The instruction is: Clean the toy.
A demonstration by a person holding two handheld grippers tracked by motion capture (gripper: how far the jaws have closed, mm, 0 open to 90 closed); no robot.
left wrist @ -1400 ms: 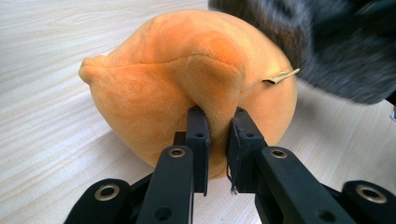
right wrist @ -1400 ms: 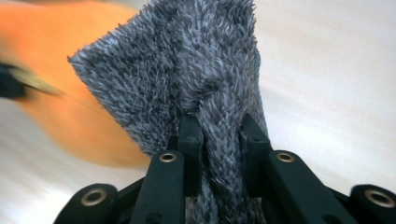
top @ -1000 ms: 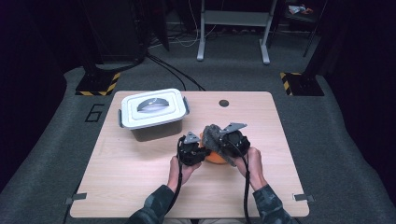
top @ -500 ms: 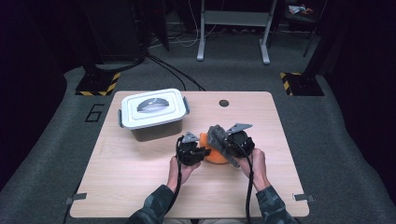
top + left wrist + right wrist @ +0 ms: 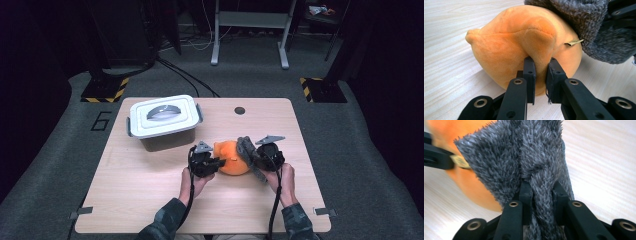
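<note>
An orange plush toy (image 5: 231, 158) lies on the wooden table (image 5: 150, 185) between my two grippers. My left gripper (image 5: 216, 162) is shut on a fold of the orange plush (image 5: 534, 50), pinching it between its pads (image 5: 530, 72). A grey fuzzy cloth (image 5: 246, 150) lies against the toy's right side, and my right gripper (image 5: 252, 157) is shut on it. In the right gripper view the grey cloth (image 5: 529, 160) bunches between the jaws, with the orange plush toy (image 5: 469, 182) behind it at the left. A small tag (image 5: 573, 42) sticks out of the toy.
A white lidded plastic box (image 5: 162, 120) stands at the table's back left. A small round hole (image 5: 239, 110) sits near the far edge. Beyond the table are dark floor, cables and metal stand legs (image 5: 250, 35).
The right gripper with the grey cloth has moved down and toward the near right of the toy. More of the orange plush now shows. The left gripper has stayed put.
</note>
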